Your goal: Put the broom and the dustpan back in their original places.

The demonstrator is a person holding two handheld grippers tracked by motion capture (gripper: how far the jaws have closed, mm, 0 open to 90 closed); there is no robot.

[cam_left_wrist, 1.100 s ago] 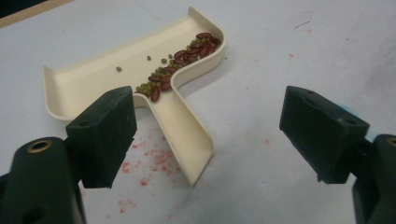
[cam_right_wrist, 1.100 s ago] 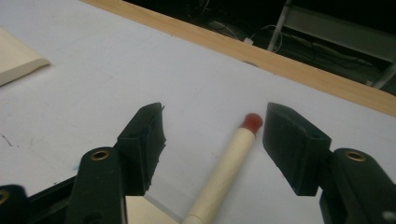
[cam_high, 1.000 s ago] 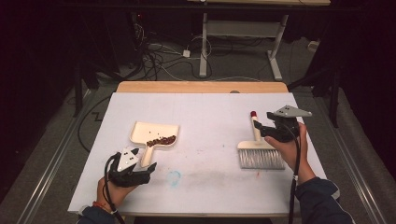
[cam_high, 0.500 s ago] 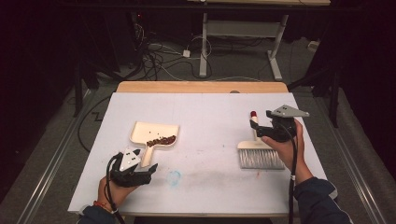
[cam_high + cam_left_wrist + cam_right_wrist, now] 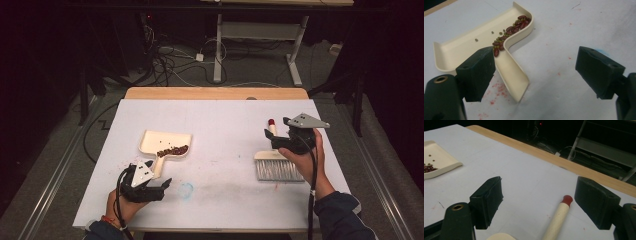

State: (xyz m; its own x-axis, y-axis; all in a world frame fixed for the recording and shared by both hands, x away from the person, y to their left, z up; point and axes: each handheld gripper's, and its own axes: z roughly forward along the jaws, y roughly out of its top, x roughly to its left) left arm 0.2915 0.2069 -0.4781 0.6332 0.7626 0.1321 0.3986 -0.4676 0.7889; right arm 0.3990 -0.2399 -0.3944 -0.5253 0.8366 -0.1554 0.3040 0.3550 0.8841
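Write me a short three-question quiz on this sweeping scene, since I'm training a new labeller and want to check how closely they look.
1. True or false: the beans lie inside the cream dustpan.
2. Which describes the right gripper? A) shut on the brush handle B) jaws apart, the brush handle lying between them untouched C) shut on nothing
3. On what does the brush rest?

Key
1. True; they are heaped near the root of the handle.
2. B; the jaws have just been opening and neither pad presses on the handle.
3. On the white table top, bristles toward the person.
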